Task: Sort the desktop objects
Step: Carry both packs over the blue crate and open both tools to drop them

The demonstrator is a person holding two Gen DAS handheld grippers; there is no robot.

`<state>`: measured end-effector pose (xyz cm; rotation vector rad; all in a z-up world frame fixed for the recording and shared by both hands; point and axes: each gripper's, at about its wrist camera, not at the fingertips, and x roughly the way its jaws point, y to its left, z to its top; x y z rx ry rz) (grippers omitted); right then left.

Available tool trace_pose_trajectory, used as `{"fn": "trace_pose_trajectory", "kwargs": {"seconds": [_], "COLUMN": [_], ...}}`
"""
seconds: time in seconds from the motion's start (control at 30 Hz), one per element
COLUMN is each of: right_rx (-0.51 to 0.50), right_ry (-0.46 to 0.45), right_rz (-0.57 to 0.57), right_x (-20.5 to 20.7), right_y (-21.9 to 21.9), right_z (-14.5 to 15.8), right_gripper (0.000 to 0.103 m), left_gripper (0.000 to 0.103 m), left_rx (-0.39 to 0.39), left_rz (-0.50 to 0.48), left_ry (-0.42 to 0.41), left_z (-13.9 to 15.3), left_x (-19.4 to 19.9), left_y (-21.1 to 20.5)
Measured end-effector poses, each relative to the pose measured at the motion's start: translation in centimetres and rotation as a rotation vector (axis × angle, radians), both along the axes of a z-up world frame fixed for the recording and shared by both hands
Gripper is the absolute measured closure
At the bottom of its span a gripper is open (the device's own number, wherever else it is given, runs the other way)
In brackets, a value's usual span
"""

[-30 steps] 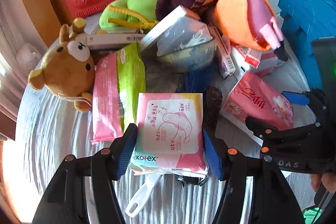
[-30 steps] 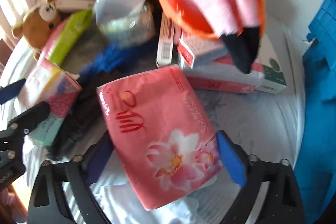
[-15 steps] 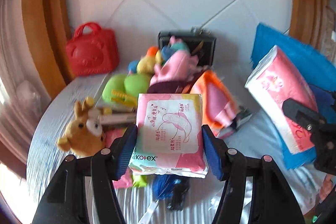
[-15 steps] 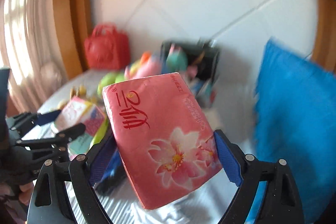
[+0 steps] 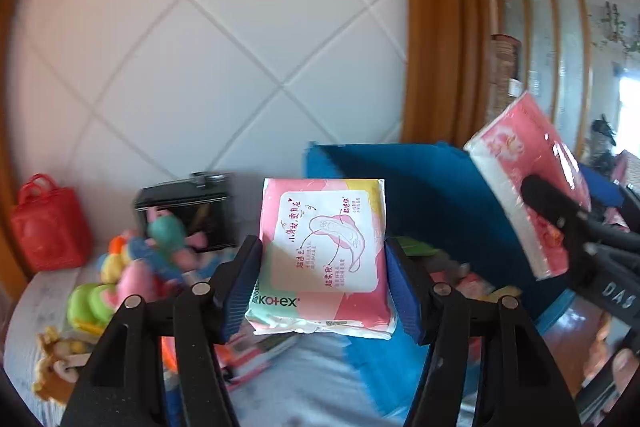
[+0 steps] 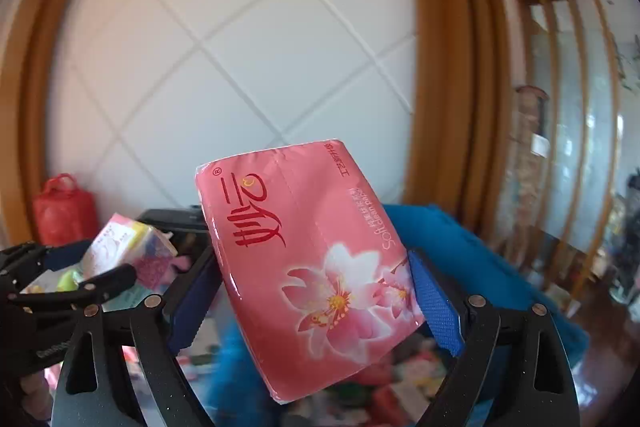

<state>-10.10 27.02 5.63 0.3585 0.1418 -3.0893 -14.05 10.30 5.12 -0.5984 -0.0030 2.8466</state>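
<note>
While our left gripper (image 5: 323, 285) clamps its jaws on the Kotex pack (image 5: 322, 255), our right gripper (image 6: 314, 301), at three o'clock, grips the pink tissue pack (image 6: 310, 273) above the blue bin (image 5: 432, 195).

A white quilted wall panel (image 5: 208, 39) is standing behind the tool. A brown wooden frame (image 5: 436, 27) is running upright to its right. Further right of the tool, a slatted wooden partition (image 6: 568, 99) is showing, blurred.
</note>
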Motion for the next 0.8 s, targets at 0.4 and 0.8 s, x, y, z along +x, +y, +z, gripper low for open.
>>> {"fn": "trace_pose_trajectory", "kwargs": {"seconds": [0.4, 0.8], "right_rx": [-0.004, 0.038], "right_ry": [-0.175, -0.250], "right_rz": [-0.209, -0.255], "right_x": [-5.8, -7.2], "right_y": [11.7, 13.9], "right_z": [-1.0, -2.7], "right_gripper": [0.011, 0.009], "left_gripper": [0.042, 0.031], "left_rx": [-0.081, -0.111], "left_rz": [-0.131, -0.156], "left_ry": [-0.182, -0.195], "left_z": [0.2, -0.6], "left_x": [-6.5, -6.3], "left_y": [13.8, 16.8]}}
